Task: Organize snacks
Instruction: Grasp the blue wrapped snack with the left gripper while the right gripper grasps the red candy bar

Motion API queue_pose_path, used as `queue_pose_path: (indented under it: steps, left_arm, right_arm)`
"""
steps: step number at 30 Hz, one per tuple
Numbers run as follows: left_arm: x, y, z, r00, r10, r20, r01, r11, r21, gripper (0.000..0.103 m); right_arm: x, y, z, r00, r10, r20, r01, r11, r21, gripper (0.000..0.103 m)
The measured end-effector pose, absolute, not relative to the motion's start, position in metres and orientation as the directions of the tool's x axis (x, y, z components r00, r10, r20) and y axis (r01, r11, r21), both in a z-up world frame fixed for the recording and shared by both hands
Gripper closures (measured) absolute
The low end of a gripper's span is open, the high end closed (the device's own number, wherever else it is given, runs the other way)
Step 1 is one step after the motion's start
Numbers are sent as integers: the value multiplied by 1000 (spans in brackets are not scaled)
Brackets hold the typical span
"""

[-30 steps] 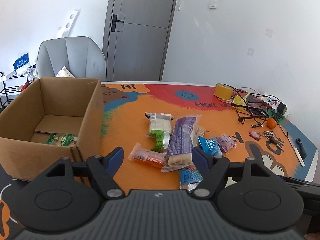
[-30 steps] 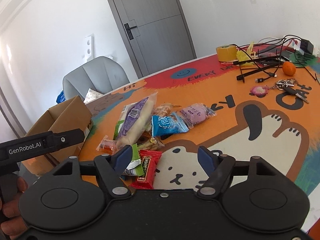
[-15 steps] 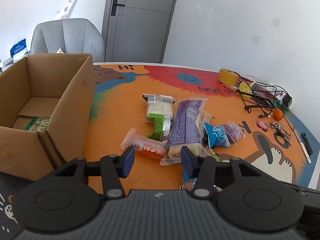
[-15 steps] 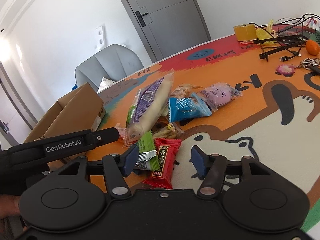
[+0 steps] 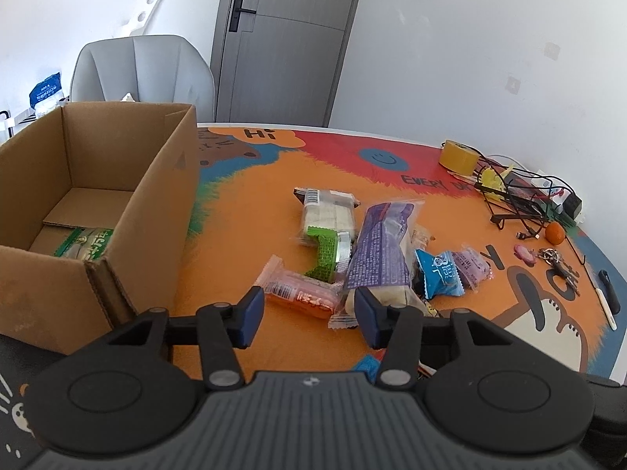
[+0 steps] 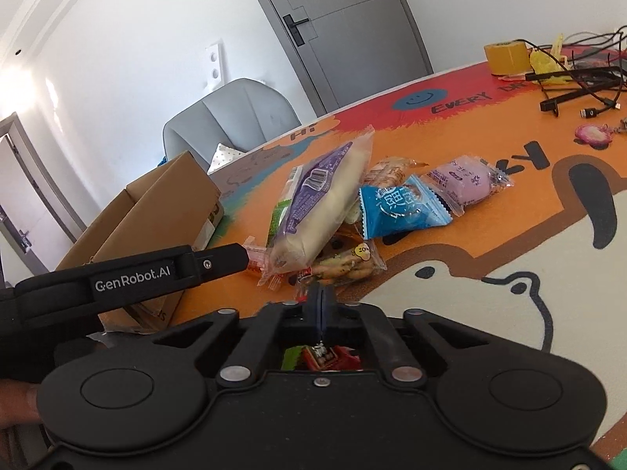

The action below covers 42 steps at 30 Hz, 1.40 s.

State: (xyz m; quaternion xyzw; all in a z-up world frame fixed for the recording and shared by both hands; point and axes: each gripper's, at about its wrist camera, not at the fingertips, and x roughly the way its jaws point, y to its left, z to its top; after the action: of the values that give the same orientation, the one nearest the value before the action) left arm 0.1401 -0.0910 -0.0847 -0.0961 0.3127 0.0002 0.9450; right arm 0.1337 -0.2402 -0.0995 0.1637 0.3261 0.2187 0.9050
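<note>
— Which step are they on, from where you're standing?

— They're picking up, I'd say. The right tool is pinched closed, with a sliver of wrapper caught between its pads, and just under its nose a red packet is peeking out beside something green. I can't tell for sure which of the two it is holding.

— And the left tool?

— The left tool is standing open, its blue pads hovering over the near end of the orange-pink packet, with the long purple packet just ahead of its right pad. Nothing is being gripped there.

— Where are the rest of the snacks?

— They're lying in a heap on the table, straight ahead of both tools: a blue packet and a lilac one to the right of the purple. The cardboard box is sitting off to the left tool's left, with one green packet already inside.

— So what next?

— I reckon the right tool needs lifting clear of the heap and carrying leftward over the box wall before letting go, while the left one needs lowering and closing on that orange-pink packet.
</note>
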Motion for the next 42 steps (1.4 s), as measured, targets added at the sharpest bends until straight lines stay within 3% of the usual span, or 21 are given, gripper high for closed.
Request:
queue_pose_path:
  steps: [8, 12, 16, 19, 21, 24, 42]
  left_arm:
    - [155, -93, -91, 804, -13, -594, -90, 986, -143, 51]
    - [154, -92, -92, 803, -11, -596, -91, 986, -141, 51]
    - [149, -88, -92, 800, -17, -600, -88, 986, -144, 51]
    - [145, -86, -92, 795, -28, -606, -85, 984, -157, 51]
    - [140, -87, -92, 788, -39, -615, -82, 982, -168, 51]
    - [132, -87, -93, 779, -63, -624, -65, 981, -180, 51]
    - [109, -116, -107, 738, -90, -669, -7, 990, -140, 49]
  right_arm:
    - [124, -258, -93, 717, 489, -497, -277, 854, 441, 101]
    - [126, -250, -98, 693, 498, -522, -286, 854, 435, 70]
    - [128, -239, -101, 664, 514, -543, -314, 851, 421, 69]
    - [126, -233, -101, 657, 520, -546, -339, 851, 402, 61]
    - [124, -232, -102, 661, 515, -546, -345, 854, 388, 62]
    - [125, -235, -102, 671, 493, -554, -330, 867, 372, 79]
    - [110, -264, -100, 719, 385, -579, -214, 915, 343, 77]
